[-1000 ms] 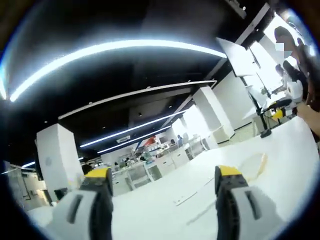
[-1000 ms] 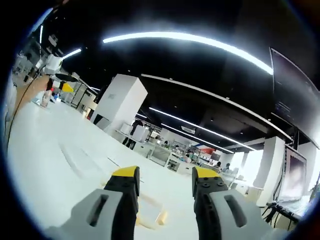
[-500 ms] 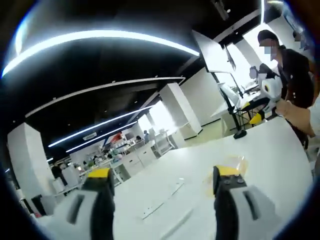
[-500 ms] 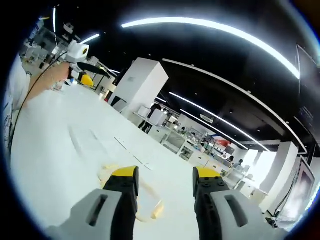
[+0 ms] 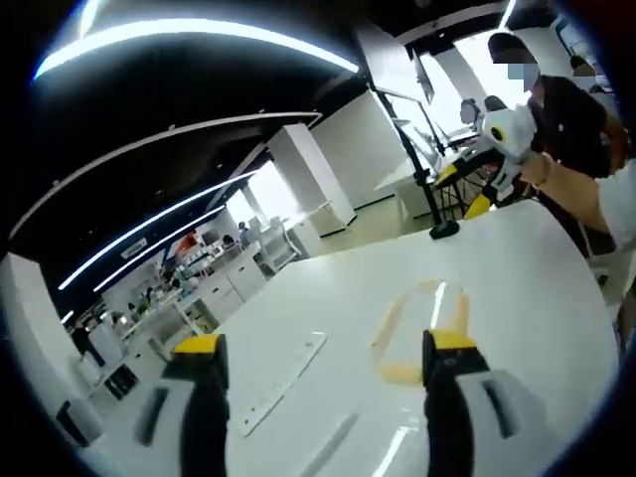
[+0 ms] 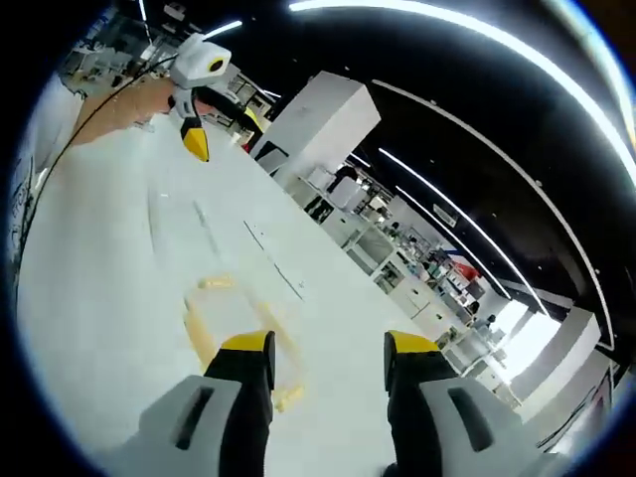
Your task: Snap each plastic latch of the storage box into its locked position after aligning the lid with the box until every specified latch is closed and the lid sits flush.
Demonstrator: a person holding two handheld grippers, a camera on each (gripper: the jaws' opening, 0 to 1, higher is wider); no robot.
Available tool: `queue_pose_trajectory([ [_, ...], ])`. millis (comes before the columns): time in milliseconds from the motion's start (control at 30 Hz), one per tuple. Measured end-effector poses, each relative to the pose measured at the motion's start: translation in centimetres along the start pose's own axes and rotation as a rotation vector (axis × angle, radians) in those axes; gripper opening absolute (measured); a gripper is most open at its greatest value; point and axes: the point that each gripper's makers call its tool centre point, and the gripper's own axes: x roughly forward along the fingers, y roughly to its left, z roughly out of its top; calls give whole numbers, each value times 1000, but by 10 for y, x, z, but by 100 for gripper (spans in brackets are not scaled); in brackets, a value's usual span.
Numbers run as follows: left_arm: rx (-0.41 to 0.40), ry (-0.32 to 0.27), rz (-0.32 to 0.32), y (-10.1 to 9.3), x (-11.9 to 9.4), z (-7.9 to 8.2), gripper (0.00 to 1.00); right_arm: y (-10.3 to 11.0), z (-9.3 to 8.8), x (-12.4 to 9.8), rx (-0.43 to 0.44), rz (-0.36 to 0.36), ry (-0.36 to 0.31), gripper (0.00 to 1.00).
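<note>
Risk: your left gripper (image 5: 318, 363) and right gripper (image 6: 320, 363) both hang spread and empty above the table (image 5: 517, 268); the clear box (image 5: 422, 333) lies just ahead, and you could misjudge its edges.
Material: see-through plastic, yellowish latches (image 6: 204, 283), glossy white tabletop.
Latches: state unreadable.

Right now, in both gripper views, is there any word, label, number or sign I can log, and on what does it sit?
None can be read.
Red sign in the far background: too small and blurred.
Same red sign in the right gripper view: blurred.
Storage box on the white table: no label visible.
</note>
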Motion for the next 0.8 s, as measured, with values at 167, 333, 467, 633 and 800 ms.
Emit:
queue_pose_trajectory([
  [167,30,68,-69,-13,23,-1,80,-7,-12,15,-78,34,69,46],
  [333,71,142,-109,-22,44,-4,78,-4,-32,30,-53,135,147,48],
  [467,63,182,-157,-30,54,-12,77,2,-40,40,-78,206,187,49],
  [633,78,252,-218,-39,74,-28,74,1,-61,53,-163,296,262,47],
  [800,84,327,-310,-53,91,-46,72,8,-88,66,-185,415,337,50],
])
